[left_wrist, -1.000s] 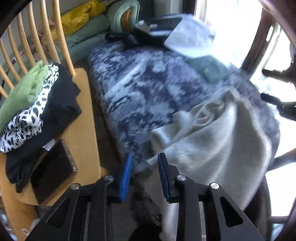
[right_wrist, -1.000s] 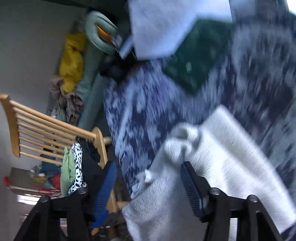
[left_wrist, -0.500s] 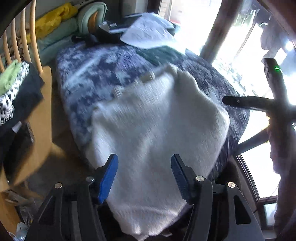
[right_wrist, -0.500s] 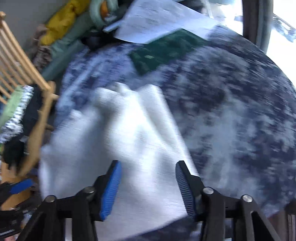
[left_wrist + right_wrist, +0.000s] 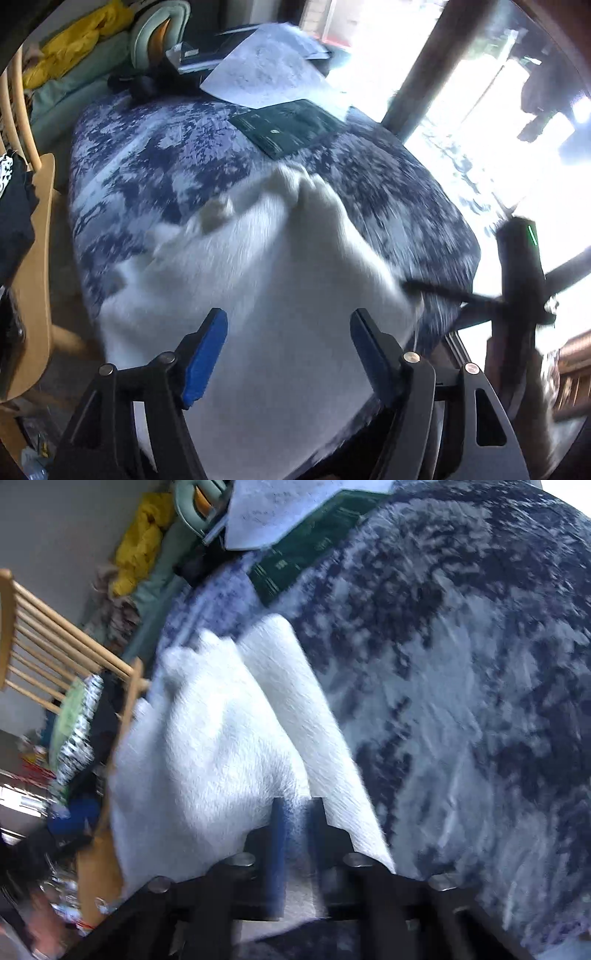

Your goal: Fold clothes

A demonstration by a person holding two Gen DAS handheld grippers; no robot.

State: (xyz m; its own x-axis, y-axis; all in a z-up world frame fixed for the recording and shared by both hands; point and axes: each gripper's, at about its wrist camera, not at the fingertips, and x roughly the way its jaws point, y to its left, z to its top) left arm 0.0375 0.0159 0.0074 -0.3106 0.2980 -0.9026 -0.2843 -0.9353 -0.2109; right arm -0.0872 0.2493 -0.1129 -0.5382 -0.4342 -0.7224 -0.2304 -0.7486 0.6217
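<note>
Your right gripper [image 5: 295, 812] has its blue fingers [image 5: 277, 834] pressed together on the near edge of the white knit garment [image 5: 221, 746], pinching a fold of it. Your left gripper [image 5: 288, 343] has its fingers [image 5: 205, 354] spread and opening wider, hovering above the same garment [image 5: 266, 295] with no cloth touching the pads. The garment lies rumpled on the blue-and-white mottled bedspread [image 5: 155, 177], near a dark green booklet [image 5: 291, 125] and beside a wooden chair [image 5: 55, 642] stacked with folded clothes [image 5: 77, 723].

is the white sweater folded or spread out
Mostly spread: the white sweater lies open across the blue blanket, its far end bunched.
</note>
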